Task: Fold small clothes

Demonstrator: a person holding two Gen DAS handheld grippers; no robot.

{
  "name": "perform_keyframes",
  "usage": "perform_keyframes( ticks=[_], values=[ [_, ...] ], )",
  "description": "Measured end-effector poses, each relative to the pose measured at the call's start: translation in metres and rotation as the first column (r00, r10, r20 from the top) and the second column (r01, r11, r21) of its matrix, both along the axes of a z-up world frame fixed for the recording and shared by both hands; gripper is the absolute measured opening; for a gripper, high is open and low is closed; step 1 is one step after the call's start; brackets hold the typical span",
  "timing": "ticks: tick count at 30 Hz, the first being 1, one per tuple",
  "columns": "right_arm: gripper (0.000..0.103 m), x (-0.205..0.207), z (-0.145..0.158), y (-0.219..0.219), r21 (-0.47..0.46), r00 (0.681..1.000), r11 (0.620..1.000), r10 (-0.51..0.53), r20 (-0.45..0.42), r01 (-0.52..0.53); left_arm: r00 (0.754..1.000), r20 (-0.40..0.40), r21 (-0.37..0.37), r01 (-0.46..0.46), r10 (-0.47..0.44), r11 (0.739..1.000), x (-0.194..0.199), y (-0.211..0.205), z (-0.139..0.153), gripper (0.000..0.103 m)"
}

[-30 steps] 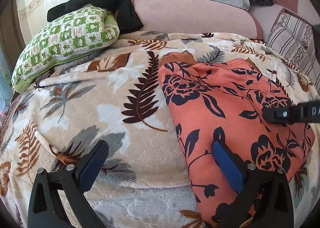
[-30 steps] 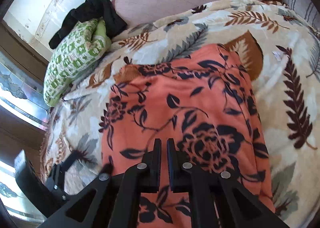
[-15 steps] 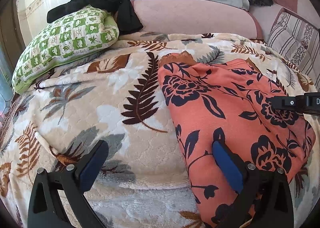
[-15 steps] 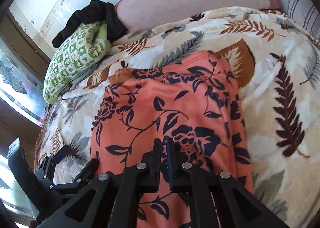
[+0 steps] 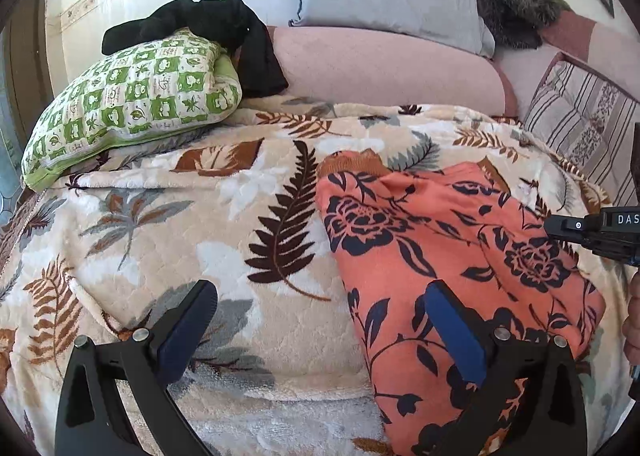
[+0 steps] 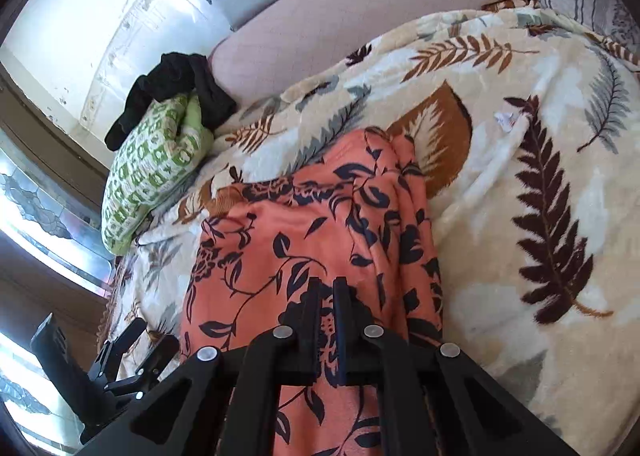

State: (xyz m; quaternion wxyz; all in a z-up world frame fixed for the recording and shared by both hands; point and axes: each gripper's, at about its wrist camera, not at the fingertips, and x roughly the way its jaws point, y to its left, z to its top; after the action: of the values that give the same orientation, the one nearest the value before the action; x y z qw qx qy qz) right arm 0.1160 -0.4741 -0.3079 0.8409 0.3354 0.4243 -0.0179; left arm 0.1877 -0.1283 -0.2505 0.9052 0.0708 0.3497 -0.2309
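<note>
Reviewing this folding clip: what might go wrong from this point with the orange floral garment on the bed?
1. The right gripper is shut above the orange floral garment; whether it pinches cloth is unclear, so a pull may come away empty.
2. The left gripper stands open astride the garment's edge; closing there could also catch the plush leaf-print blanket.
3. The garment's far right side is bunched into ridges, which may get folded in.

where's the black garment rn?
Black garment is upper left in both wrist views, draped over the green patterned pillow, against the pink bolster at the bed's far end.
</note>
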Motion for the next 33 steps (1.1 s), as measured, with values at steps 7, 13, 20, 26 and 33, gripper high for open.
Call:
perform_keyframes(
  ticks=[7, 13, 20, 26, 33],
  values=[
    [0.010, 0.005, -0.010, 0.004, -0.044, 0.997, 0.999, 0.018, -0.081, -0.021, 0.999, -0.042, 0.096, 0.017, -0.013, 0.995, 0.004, -0.014, -0.018, 0.103],
    [0.008, 0.006, -0.018, 0.001, -0.012, 0.995, 1.000, 0.005, -0.098, -0.006, 1.000, -0.023, 0.117, 0.021, -0.019, 0.993, 0.001, -0.017, -0.023, 0.103],
    [0.009, 0.002, 0.000, 0.004, -0.033, 1.000, 0.999, 0.000, 0.006, 0.000, 0.999, -0.037, 0.108, 0.019, -0.015, 0.994, 0.002, -0.016, -0.024, 0.103],
    [0.095, -0.009, 0.011, -0.004, -0.055, 0.994, 0.995, -0.077, 0.079, 0.081, 0.999, -0.037, 0.109, 0.019, -0.015, 0.994, 0.002, -0.016, -0.024, 0.103],
    [0.095, -0.009, 0.003, -0.016, 0.001, 0.996, 0.998, -0.070, 0.046, 0.070, 0.999, -0.040, 0.107, 0.019, -0.015, 0.994, 0.002, -0.016, -0.024, 0.103]
  ],
)
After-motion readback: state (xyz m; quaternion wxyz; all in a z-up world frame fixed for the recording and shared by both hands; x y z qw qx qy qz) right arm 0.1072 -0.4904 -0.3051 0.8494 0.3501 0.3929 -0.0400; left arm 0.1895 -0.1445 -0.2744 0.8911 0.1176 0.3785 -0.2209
